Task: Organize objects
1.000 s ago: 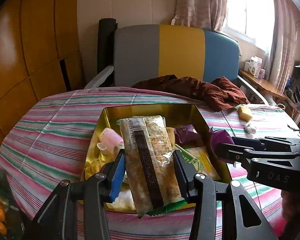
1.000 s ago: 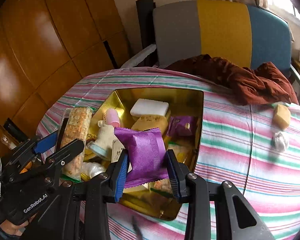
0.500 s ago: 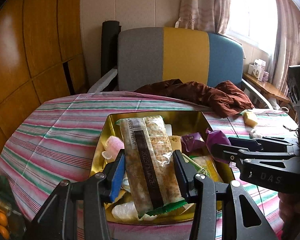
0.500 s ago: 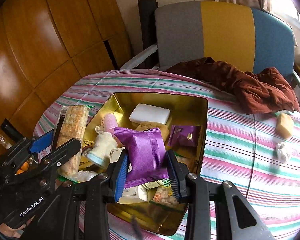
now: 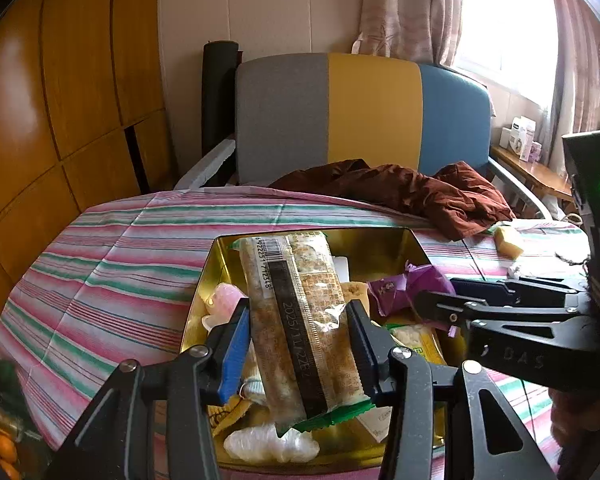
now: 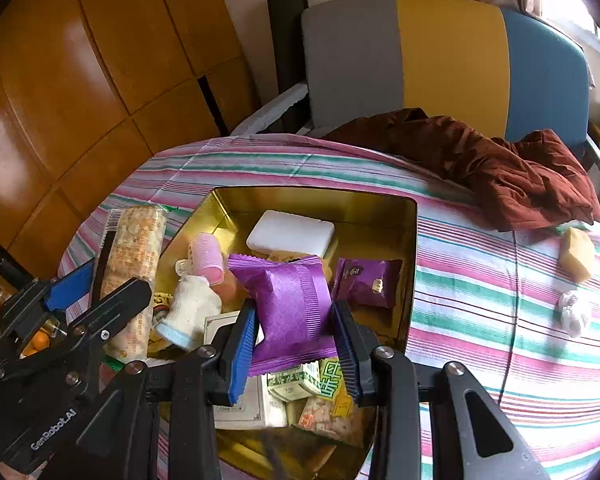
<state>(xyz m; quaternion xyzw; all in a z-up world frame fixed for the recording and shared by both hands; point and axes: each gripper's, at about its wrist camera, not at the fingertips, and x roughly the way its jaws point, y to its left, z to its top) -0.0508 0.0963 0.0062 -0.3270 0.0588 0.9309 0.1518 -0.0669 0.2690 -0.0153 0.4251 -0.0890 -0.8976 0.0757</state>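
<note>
Two grippers each hold a snack above a gold tin. The left gripper (image 5: 298, 344) has its jaws pressed on the sides of a long cracker pack (image 5: 300, 320), which points away over the left part of the gold tin (image 5: 204, 280). The right gripper (image 6: 294, 344) squeezes a shiny purple packet (image 6: 288, 308) between its jaws, over the near middle of the tin. Inside the tin lie a white bar (image 6: 290, 234), a pink roller (image 6: 208, 258), a small purple packet (image 6: 366, 282) and more snacks. The tin sits on a striped tablecloth (image 6: 480, 312). To the right on the cloth lie a yellow block (image 6: 578, 254) and a white wad (image 6: 572, 312). At the far edge lies a brown cloth (image 6: 500, 168), with a grey, yellow and blue chair (image 6: 440, 60) behind it.
</note>
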